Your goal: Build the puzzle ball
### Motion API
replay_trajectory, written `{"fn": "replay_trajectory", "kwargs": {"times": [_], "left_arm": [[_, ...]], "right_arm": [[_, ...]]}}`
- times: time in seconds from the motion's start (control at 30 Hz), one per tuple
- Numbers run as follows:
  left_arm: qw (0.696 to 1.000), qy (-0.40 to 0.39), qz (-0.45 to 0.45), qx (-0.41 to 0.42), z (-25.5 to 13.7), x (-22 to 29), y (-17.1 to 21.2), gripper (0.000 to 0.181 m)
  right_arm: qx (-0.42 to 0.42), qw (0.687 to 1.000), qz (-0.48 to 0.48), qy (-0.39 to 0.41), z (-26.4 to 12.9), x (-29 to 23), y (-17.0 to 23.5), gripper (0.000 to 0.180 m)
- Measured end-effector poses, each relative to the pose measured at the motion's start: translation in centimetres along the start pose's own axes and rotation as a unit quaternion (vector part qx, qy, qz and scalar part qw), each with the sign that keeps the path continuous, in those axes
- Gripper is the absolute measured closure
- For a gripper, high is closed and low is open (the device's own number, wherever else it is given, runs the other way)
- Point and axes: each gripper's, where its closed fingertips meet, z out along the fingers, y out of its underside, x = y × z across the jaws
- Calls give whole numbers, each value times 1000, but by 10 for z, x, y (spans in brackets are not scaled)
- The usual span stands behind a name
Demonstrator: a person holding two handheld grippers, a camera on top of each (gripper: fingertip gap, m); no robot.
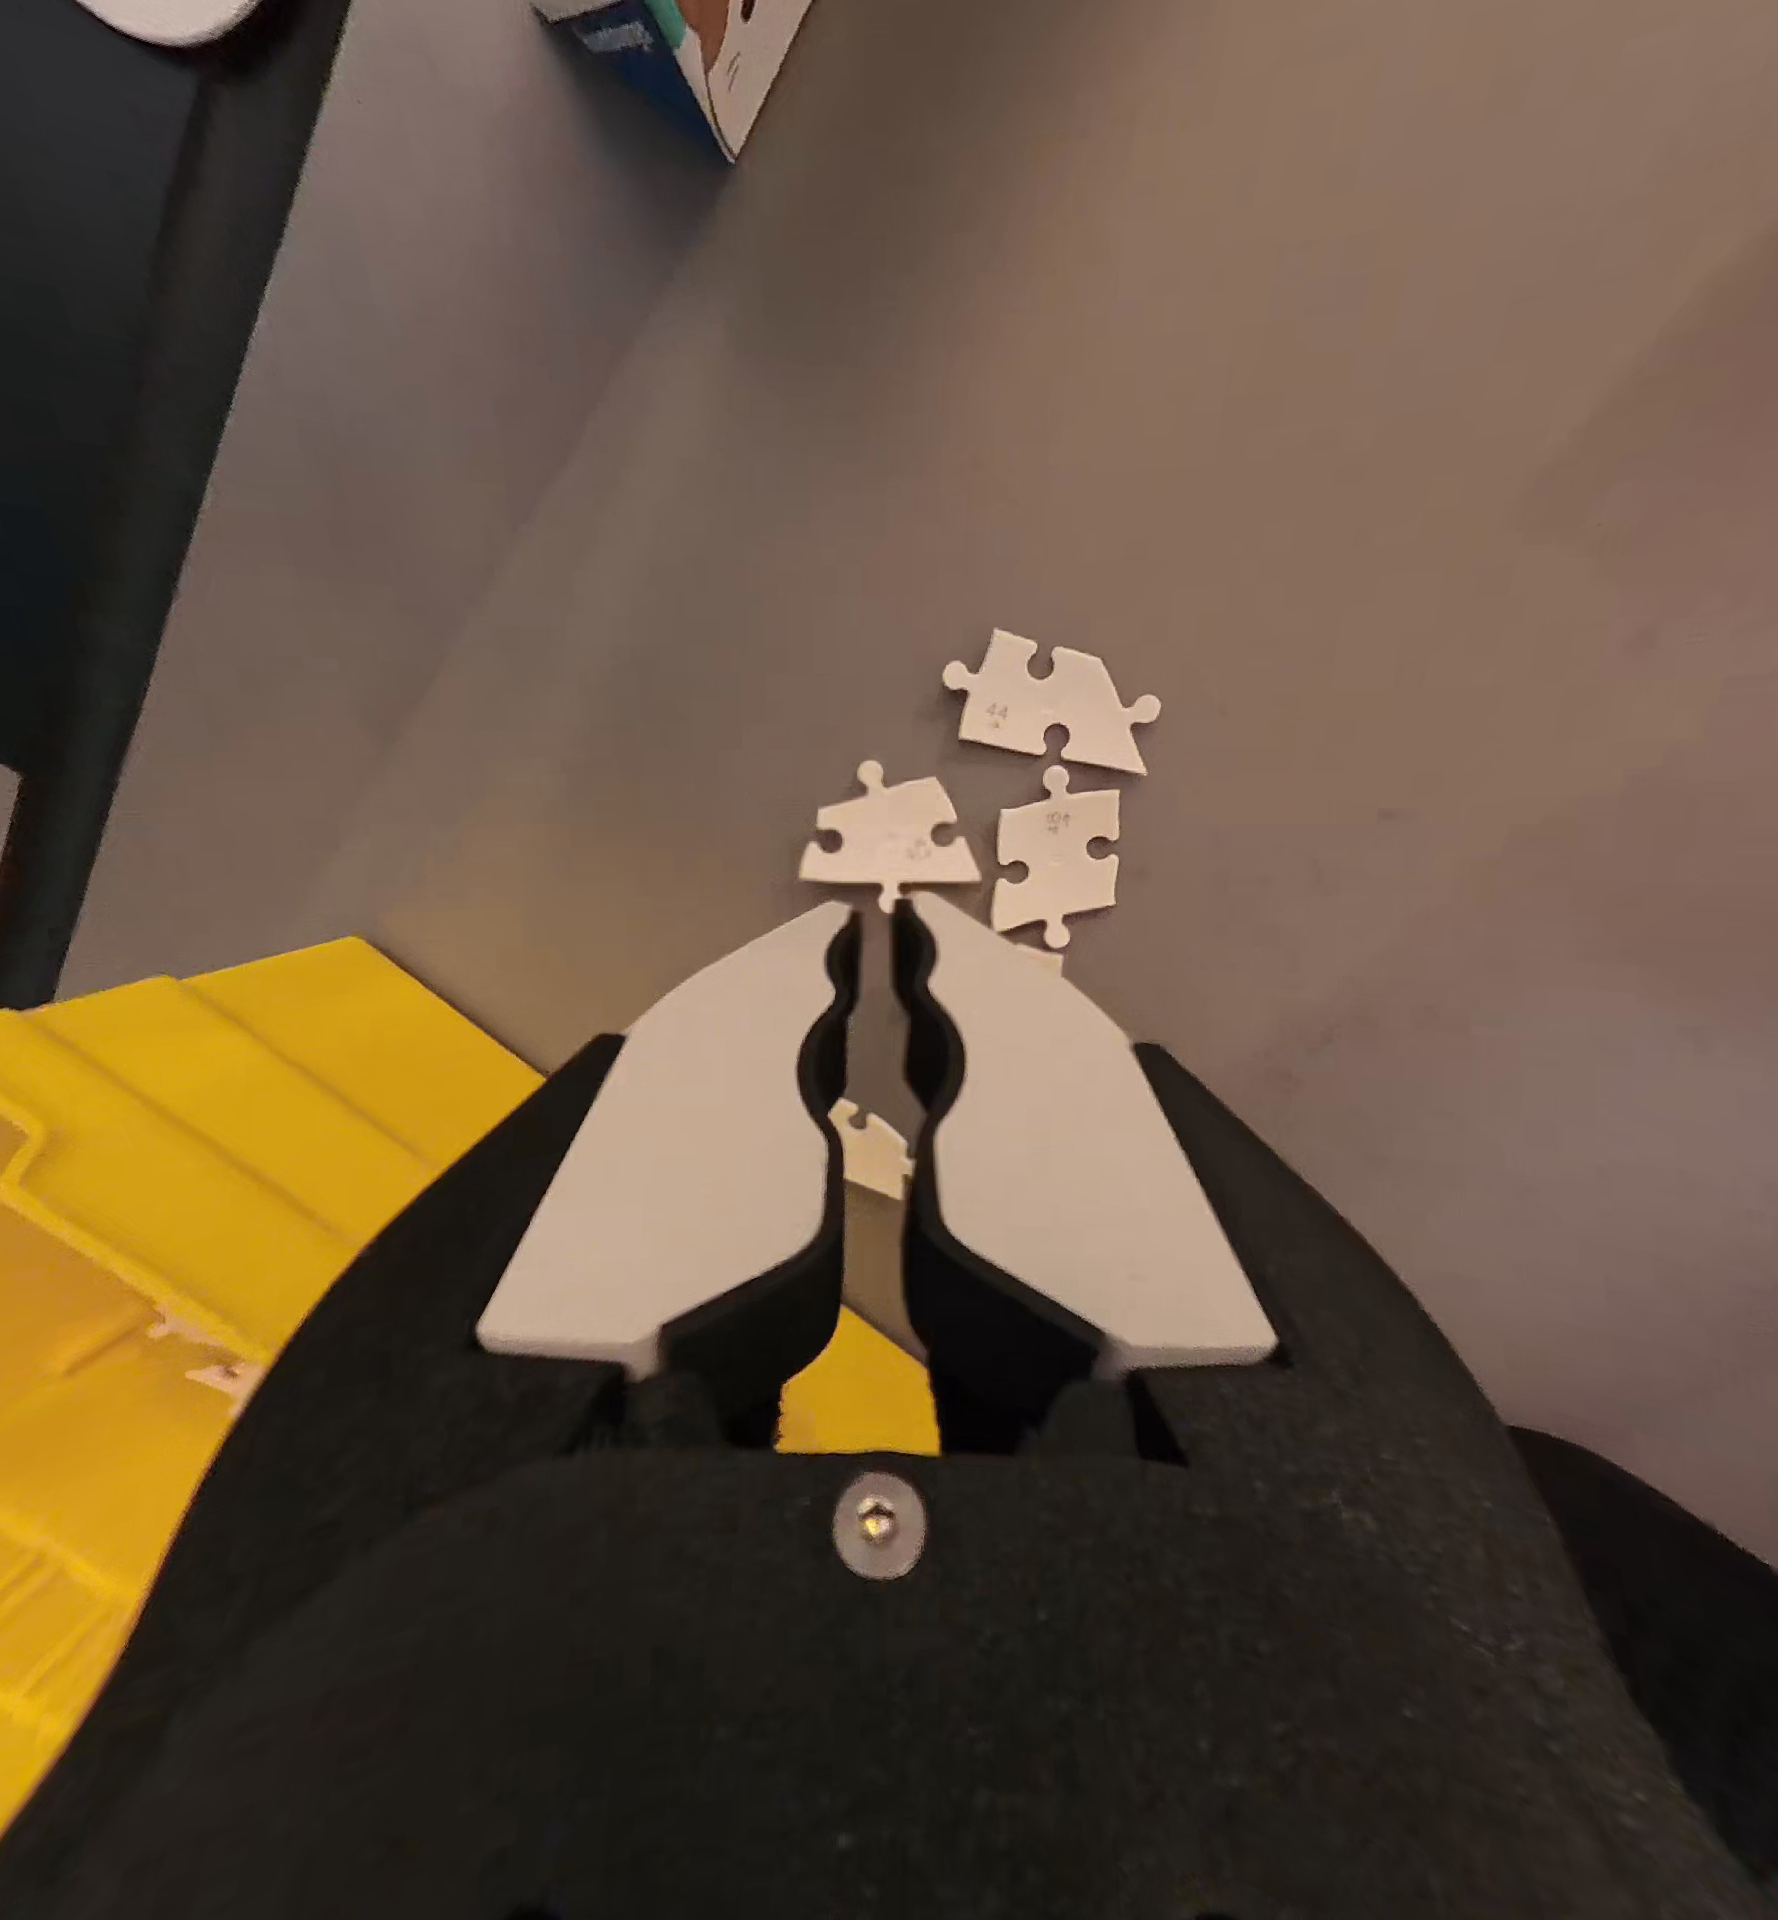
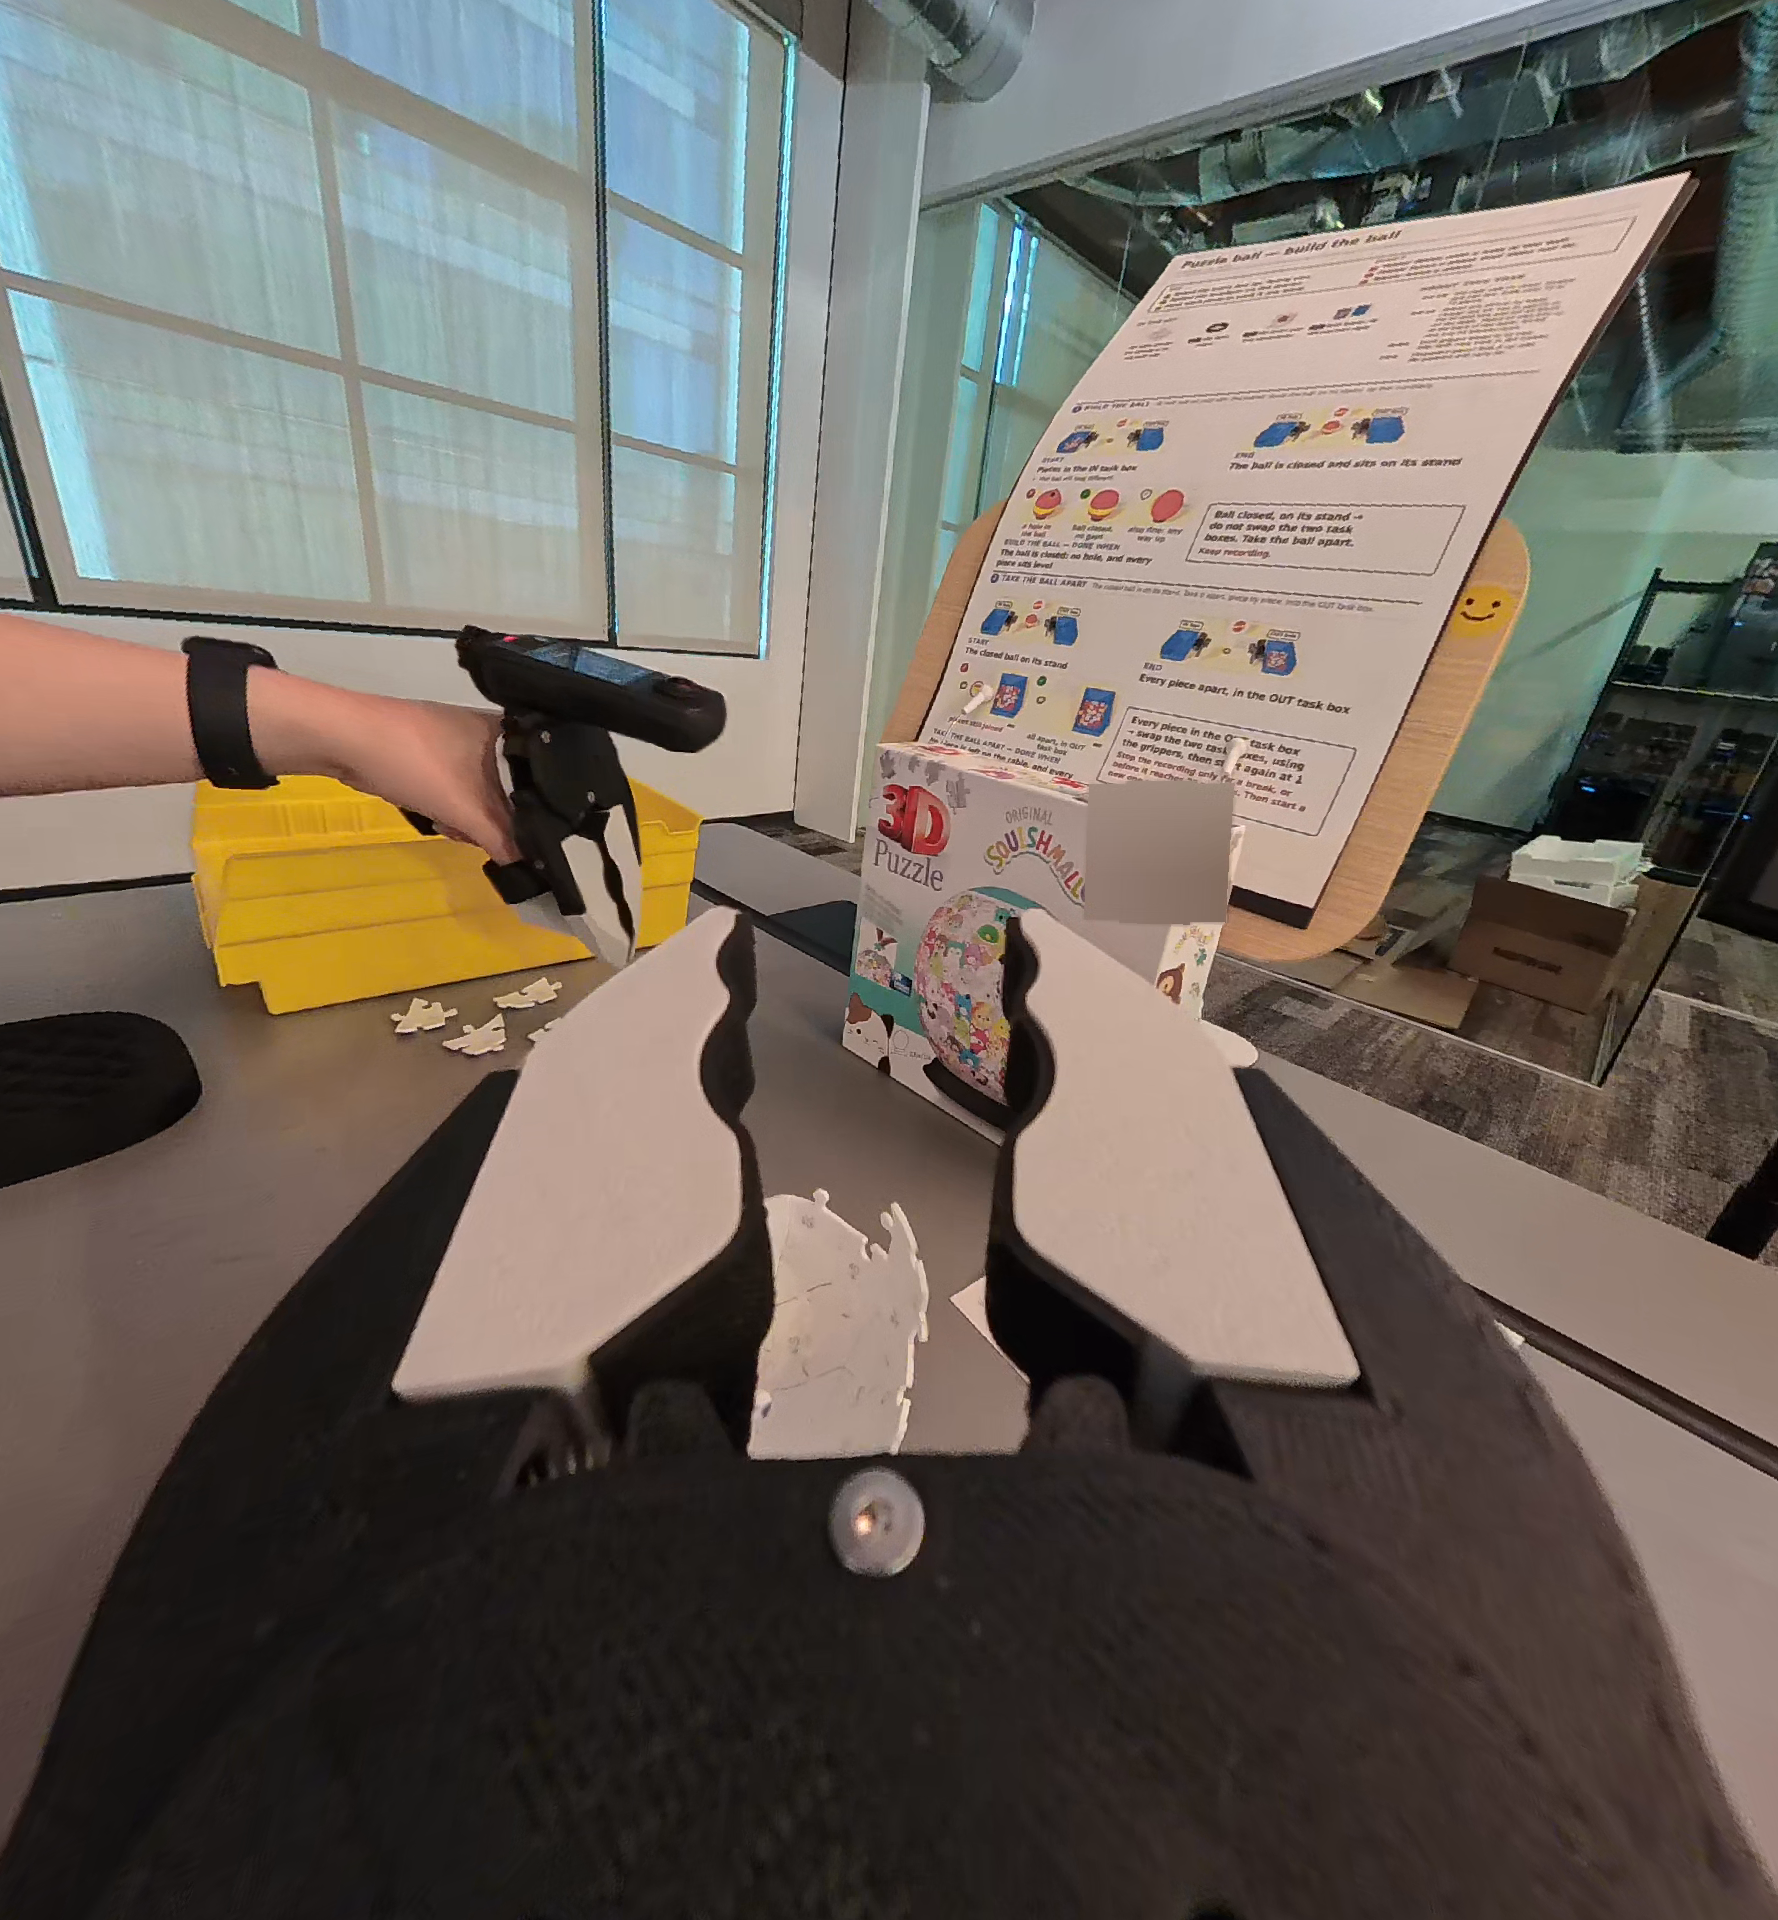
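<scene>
The left gripper (image 1: 877,906) points down at the grey table (image 1: 1384,623) with its jaws nearly together — its tips pinch the small tab at the near edge of a white puzzle piece (image 1: 885,844), so it is grasping that piece by the tab. Using the yellow bin (image 1: 189,1143) as the landmark, the held piece sits just off the bin's far-right corner. Two more loose white pieces lie beyond it, farther from the bin: a squarish piece (image 1: 1056,860) just beside the held one, and a wider double piece (image 1: 1051,701) past that. Another white fragment (image 1: 869,1148) shows through the gap between the fingers, closer to the bin; what it is cannot be told.

The right gripper (image 2: 880,920) is released, its jaws spread wide and holding nothing. Between its fingers, low in the right wrist view, lies a curved white assembled section of the puzzle ball (image 2: 843,1330), resting on the table well to the right of the bin. The puzzle box (image 2: 952,904) stands upright to the right of the bin, and behind the box a printed instruction board (image 2: 1280,520) leans on a wooden stand. From this side a person's hand (image 2: 428,769) grips the left tool in front of the bin — with scattered pieces (image 2: 480,1023) on the table just before it.
</scene>
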Motion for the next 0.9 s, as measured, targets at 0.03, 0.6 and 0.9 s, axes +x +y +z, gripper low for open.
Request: {"fn": "replay_trajectory", "kwargs": {"times": [0.03,0.6,0.9], "left_arm": [[1000,11,-20,-9,2,2,2,167],[994,29,98,-23,25,-7,-10,142],[981,65,171,-65,30,0,1,129]], "right_arm": [[1,1000,0,1,0,0,0,133],[-10,1000,-4,-19,2,-9,2,133],[-24,999,-11,-21,5,-11,8,133]]}}
